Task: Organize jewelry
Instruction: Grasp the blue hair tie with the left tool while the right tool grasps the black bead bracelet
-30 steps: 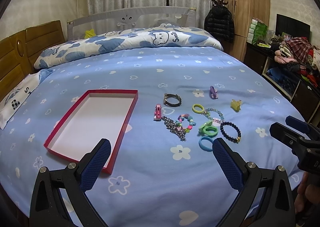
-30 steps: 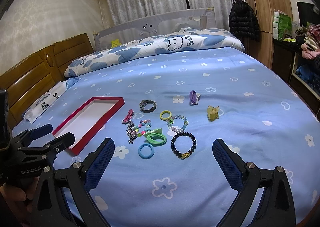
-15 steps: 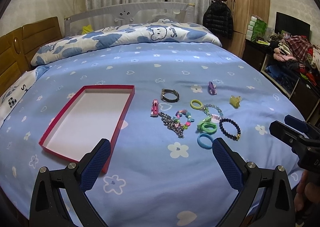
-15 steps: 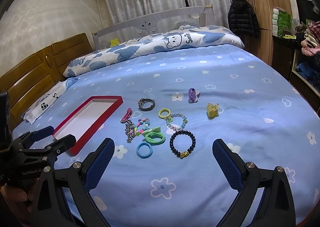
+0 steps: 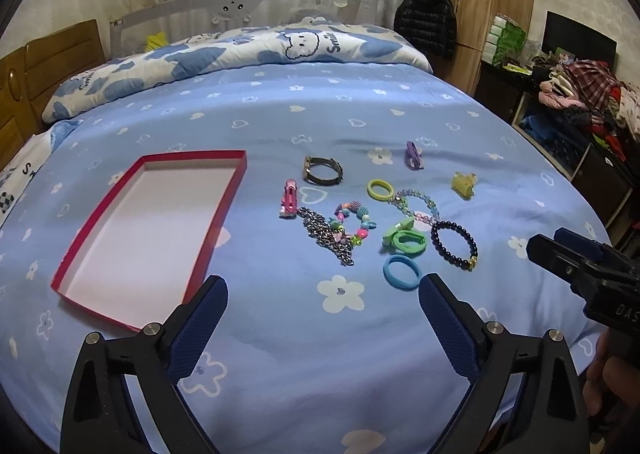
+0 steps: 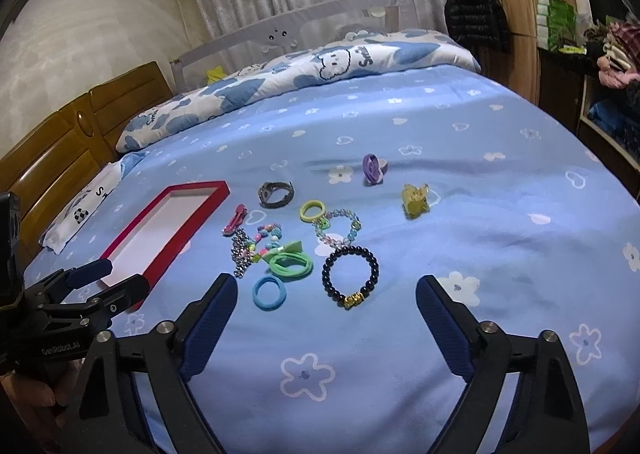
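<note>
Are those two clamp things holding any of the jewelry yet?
No. The left hand-held gripper and right hand-held gripper are open and hold nothing.

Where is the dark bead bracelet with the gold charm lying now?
In the right wrist view the dark bead bracelet lies on the blue bedsheet, right of the green hair tie.

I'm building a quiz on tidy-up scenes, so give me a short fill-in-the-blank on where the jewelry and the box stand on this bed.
1. The red box holds ____ pieces of jewelry.
2. The hair tie nearest the right gripper is ____ in colour.
3. The dark bead bracelet carries one ____-coloured charm.
4. The jaws of the left gripper stand ____, with nothing between them.

Missing words: no; blue; gold; open
</note>
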`<state>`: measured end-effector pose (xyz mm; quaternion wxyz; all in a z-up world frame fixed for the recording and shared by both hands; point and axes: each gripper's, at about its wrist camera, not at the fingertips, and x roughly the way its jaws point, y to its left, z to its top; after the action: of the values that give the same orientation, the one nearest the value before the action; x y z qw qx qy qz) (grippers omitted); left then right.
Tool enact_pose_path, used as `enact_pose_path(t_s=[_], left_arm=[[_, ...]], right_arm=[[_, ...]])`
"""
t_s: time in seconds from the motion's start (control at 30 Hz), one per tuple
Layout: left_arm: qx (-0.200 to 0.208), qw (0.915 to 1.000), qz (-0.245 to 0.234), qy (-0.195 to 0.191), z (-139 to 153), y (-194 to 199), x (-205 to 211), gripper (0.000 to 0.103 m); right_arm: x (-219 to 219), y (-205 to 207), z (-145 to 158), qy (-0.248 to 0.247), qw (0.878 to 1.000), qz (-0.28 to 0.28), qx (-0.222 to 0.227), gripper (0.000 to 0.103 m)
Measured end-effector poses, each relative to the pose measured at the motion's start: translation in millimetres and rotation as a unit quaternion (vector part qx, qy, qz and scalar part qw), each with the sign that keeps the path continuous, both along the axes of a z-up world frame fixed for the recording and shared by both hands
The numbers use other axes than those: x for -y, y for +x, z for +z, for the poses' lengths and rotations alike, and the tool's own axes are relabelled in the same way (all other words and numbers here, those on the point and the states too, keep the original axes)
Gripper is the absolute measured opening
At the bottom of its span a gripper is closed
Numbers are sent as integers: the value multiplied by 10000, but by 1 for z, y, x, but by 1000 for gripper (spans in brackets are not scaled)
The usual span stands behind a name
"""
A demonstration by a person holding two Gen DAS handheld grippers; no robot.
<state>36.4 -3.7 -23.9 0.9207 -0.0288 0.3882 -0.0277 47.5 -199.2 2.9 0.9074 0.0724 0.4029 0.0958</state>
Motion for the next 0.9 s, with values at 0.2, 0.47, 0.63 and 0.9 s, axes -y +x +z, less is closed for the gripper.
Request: enact_pose_path(t_s=[0.2,0.47,0.63,0.9], left_arm=[[-47,9999,-84,52,-2,9,3,94],[-261,9991,-313,99,-16,30,14,88],[-692,9965,-476,18,-35,56,18,76],[-1198,9903,-699,-88,-55,96,24,64]], right_arm=[[6,7,-8,42,9999,6,-119,87],[11,19,-19,87,9996,13,-266,76],[16,36,-35,105,9984,-3,-553,60],[20,63,-60,93,9953,46,-965,51]])
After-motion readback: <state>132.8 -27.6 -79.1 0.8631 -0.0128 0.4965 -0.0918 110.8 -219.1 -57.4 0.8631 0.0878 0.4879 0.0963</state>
